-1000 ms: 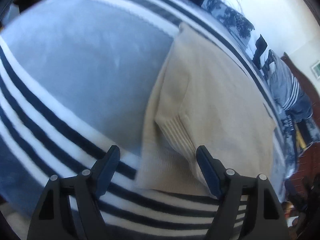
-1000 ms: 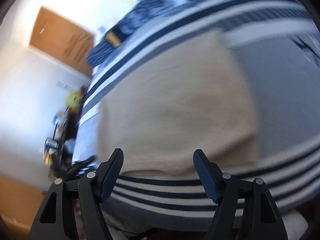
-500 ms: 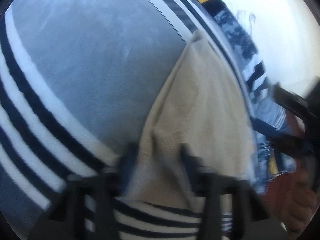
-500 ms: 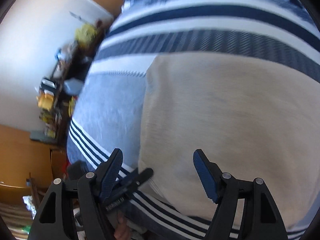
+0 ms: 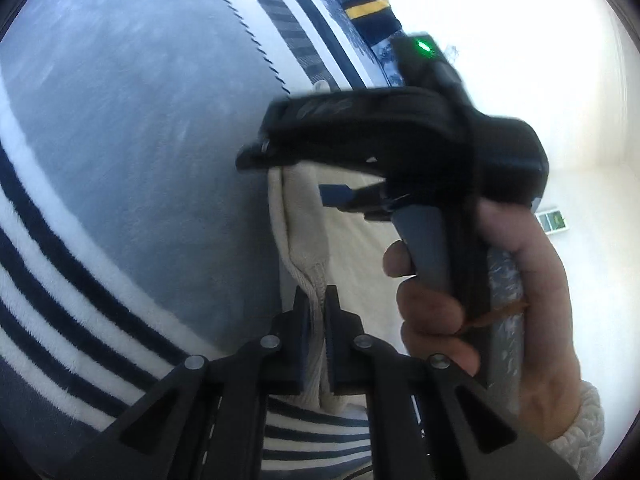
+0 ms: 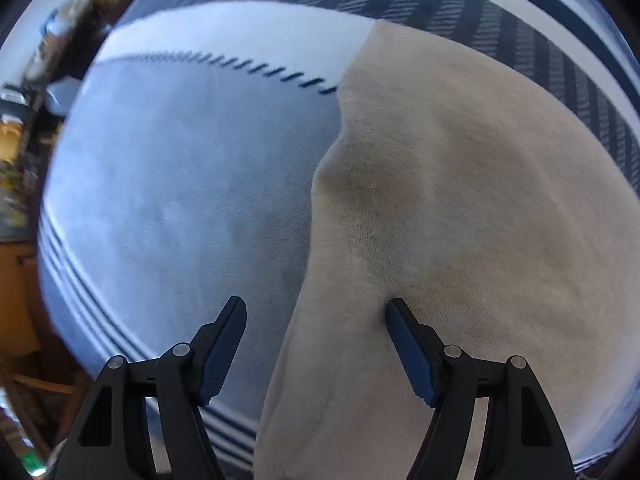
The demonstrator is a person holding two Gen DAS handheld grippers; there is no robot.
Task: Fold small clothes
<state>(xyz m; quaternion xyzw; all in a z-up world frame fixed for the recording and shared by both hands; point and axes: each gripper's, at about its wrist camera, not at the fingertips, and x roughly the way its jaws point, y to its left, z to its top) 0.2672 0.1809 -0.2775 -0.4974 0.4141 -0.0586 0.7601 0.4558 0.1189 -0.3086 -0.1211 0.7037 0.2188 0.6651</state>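
Fingers of the left gripper (image 5: 316,316) pinch the cream sweater (image 5: 304,248) edge low in the frame, to lift it; the right gripper (image 6: 316,320) is open around the same edge.

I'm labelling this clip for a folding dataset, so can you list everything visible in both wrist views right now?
cream sweater: one, cream knit, lying on the blanket; its ribbed edge is pinched at the near end.
striped blanket: one, grey-blue with white and navy stripes, spread under the sweater.
navy knit garment: one, navy with a yellow band, at the far edge of the blanket.
cluttered shelf: one, blurred, at the left edge of the right wrist view; contents unclear.
left gripper: one, black with blue pads, shut on the sweater's ribbed edge.
right gripper: one, black with blue pads, open, straddling the sweater's side edge.
right hand: one, bare skin, cream knit cuff, gripping the right gripper's handle.
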